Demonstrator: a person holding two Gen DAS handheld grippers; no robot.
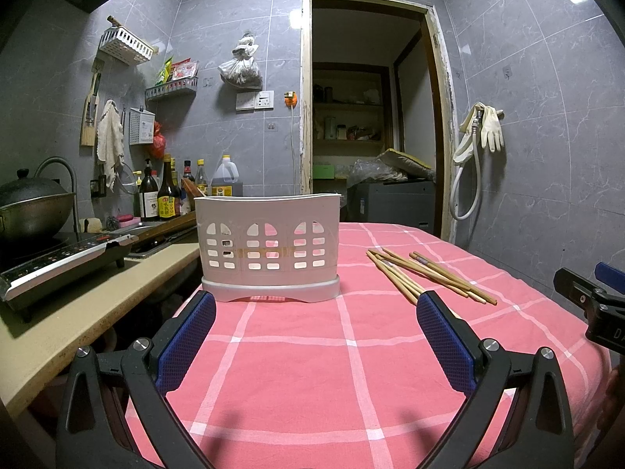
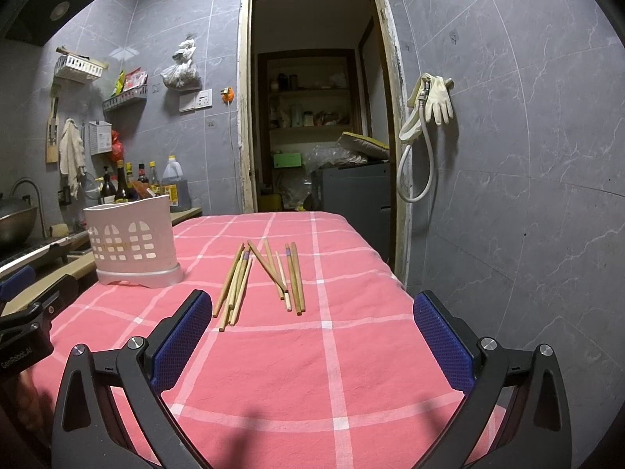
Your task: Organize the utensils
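Judging from how things lie, the work has barely begun, if at all. The wooden chopsticks [image 2: 259, 279] are all loose on the bench [image 2: 351, 351], spread in a rough fan on its pink checked cloth toward the middle, some crossing each other, their near ends pointing at the right tool. The white slotted utensil holder [image 1: 268, 248] stands upright at the left side of the bench, apart from the chopsticks, close to the edge that meets the kitchen counter [image 1: 90, 305]. Through its cut-out openings nothing can be seen standing inside, and nothing pokes above its rim, so it looks empty, though its floor is hidden from both views.

The left tool [image 1: 316, 338] is spread wide with nothing between its blue pads, and hangs over the cloth on the near side of the holder, facing it. The right tool [image 2: 308, 340] is likewise wide apart and empty, low over the cloth with the chopsticks just ahead of it, slightly to its left. Neither touches anything.

Everything is left to do: each chopstick, or a small bunch, needs gathering and standing in the holder. The right tool seems better placed for the first pick, while the left might steady the light plastic holder, which could tip or slide on the cloth
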